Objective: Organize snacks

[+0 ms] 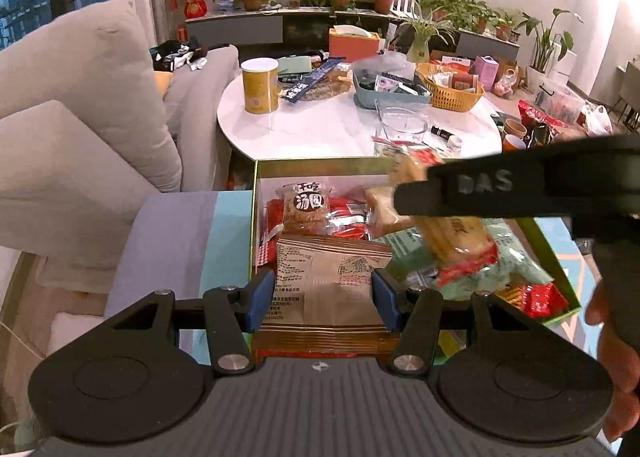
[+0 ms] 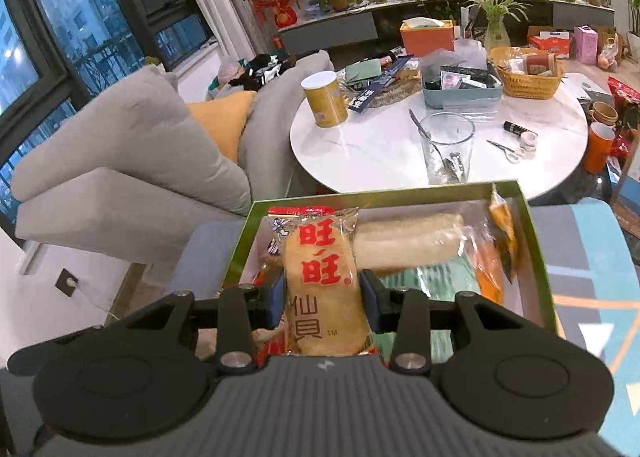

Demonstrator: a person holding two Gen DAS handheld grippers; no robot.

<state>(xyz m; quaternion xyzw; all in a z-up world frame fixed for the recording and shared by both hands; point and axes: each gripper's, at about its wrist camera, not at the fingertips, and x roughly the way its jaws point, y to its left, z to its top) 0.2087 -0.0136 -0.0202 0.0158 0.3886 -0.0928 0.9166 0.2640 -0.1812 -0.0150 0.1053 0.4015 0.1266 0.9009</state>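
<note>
A green-walled snack box sits on a blue cloth and holds several wrapped snacks. My left gripper is shut on a brown paper snack packet at the box's near left side. My right gripper is shut on a clear rice cracker packet with red characters and holds it over the box. In the left wrist view the right gripper's finger reaches in from the right with that cracker packet. A long pale roll lies at the box's far end.
A white round table stands beyond the box with a yellow can, a glass, a teal bin, a woven basket and scissors. A grey sofa is on the left.
</note>
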